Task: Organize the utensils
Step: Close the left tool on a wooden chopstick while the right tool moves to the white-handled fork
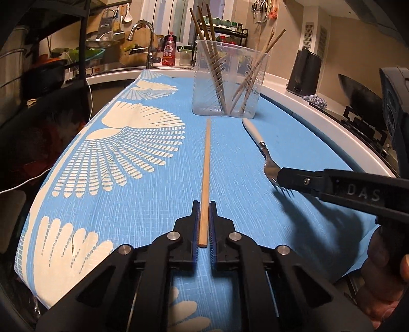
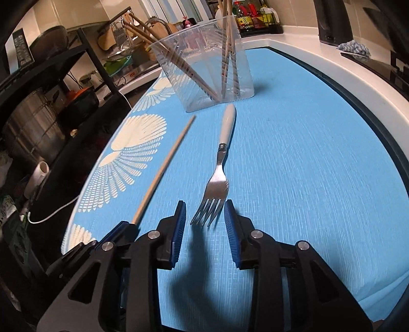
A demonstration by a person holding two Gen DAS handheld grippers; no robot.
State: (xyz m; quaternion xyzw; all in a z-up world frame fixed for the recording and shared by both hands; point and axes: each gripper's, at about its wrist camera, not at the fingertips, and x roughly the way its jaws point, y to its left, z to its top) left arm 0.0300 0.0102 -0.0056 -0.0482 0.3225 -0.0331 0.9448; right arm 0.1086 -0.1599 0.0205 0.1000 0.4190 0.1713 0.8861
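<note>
On the blue cloth [image 1: 143, 204], left gripper [image 1: 203, 224] is clamped on the chopstick [image 1: 206, 168] lying flat; right gripper [image 2: 204, 224] gapes around the fork [image 2: 217, 184] tines, seemingly not touching. Cup [image 1: 230, 76] beyond holds more chopsticks.

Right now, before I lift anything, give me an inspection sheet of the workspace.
Surface: blue mat with white fan prints, on a white counter.
Job's things: chopstick and fork lie flat, side by side; clear cup behind them holds more chopsticks.
Clutter: nothing seen on the mat.
Grippers: left gripper shut on the chopstick's near end; right gripper open, jaws either side of the fork's tines, not touching.
Cables: white cable hangs off the mat's left edge.
Surroundings: faucet, dish rack, bottles, blue cloth.
</note>
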